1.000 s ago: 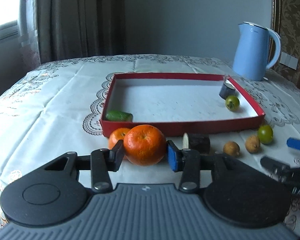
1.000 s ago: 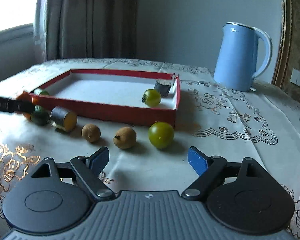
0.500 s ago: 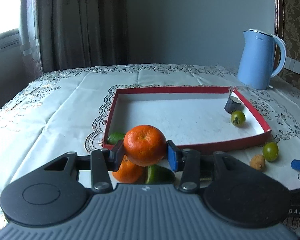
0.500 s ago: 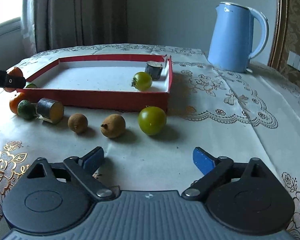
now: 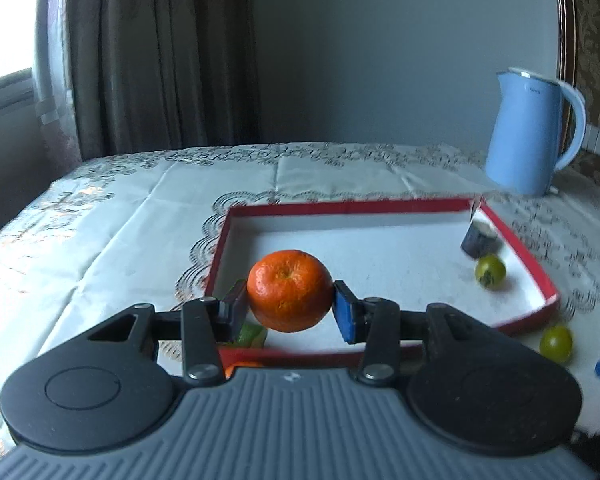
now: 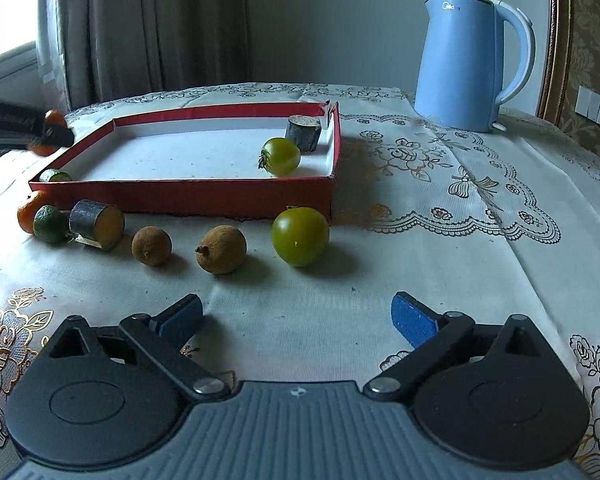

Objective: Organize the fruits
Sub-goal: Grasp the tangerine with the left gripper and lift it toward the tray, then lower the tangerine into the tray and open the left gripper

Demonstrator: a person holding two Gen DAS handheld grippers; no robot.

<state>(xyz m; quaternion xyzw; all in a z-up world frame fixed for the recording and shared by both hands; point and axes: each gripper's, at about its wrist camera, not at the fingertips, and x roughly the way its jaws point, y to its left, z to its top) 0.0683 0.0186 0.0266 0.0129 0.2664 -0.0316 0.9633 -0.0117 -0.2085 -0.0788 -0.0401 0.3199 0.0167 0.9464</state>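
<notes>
Gripping an orange (image 5: 289,290) squarely between its pads, the left gripper (image 5: 290,306) holds the fruit clear of the cloth, poised over the near left corner of the red tray (image 5: 518,245). Beyond those jaws the tray's white floor lies open, and far off to their right a green tomato (image 5: 490,271) and a dark cut stub (image 5: 478,239) sit together in the tray's far right corner. Just under the left pad a bit of green fruit (image 5: 252,332) peeks out, and lower, against the gripper's body, a sliver of a second orange (image 5: 242,366). Over on the other side, the right gripper (image 6: 296,316) has its jaws spread wide, having just been opening, with only bare tablecloth (image 6: 440,264) between them. Straight ahead of those open jaws a second green tomato (image 6: 300,235) rests on the cloth, just outside the tray's front wall. To its left, ahead of the left jaw, come two brown round fruits (image 6: 221,249), side by side but apart, then a cut piece with a yellow face (image 6: 97,223), a small green fruit (image 6: 51,224) touching it, and the second orange at the row's end. Well beyond the right jaw a blue kettle (image 6: 466,62) stands upright on the table.
</notes>
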